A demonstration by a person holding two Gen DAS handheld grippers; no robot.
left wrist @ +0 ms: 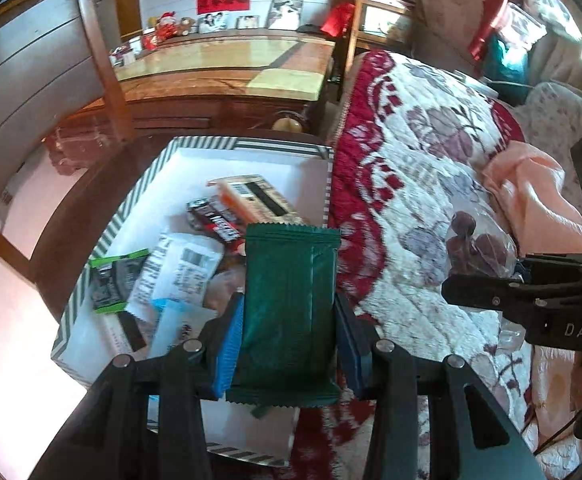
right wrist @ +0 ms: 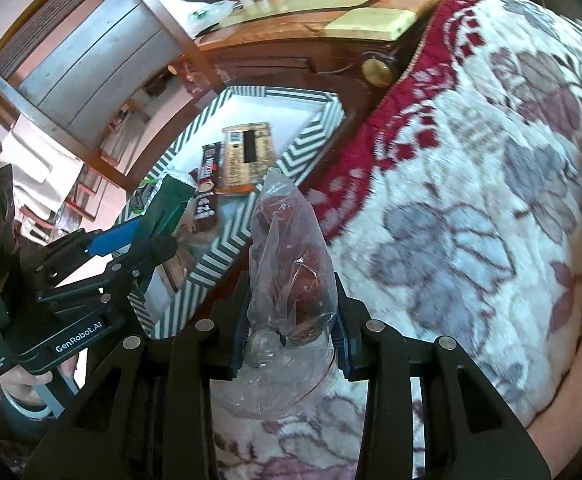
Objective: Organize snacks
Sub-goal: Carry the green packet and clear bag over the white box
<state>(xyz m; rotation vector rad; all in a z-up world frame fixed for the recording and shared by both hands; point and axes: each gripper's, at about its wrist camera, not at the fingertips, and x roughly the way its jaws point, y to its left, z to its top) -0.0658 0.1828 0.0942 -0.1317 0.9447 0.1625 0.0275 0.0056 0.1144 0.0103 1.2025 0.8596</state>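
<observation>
Right now the left claw (left wrist: pixel 289 316) is clamped on a green packet (left wrist: pixel 291 300) over the box's (left wrist: pixel 131 196) near edge and the right claw (right wrist: pixel 291 320) squeezes a clear bag (right wrist: pixel 291 256) beside its right edge, so the slippery bag could slide out onto the blanket (right wrist: pixel 471 200).

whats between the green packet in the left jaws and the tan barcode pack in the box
In the left wrist view, a dark chocolate bar wrapper lies between the green packet and the tan pack.
</observation>
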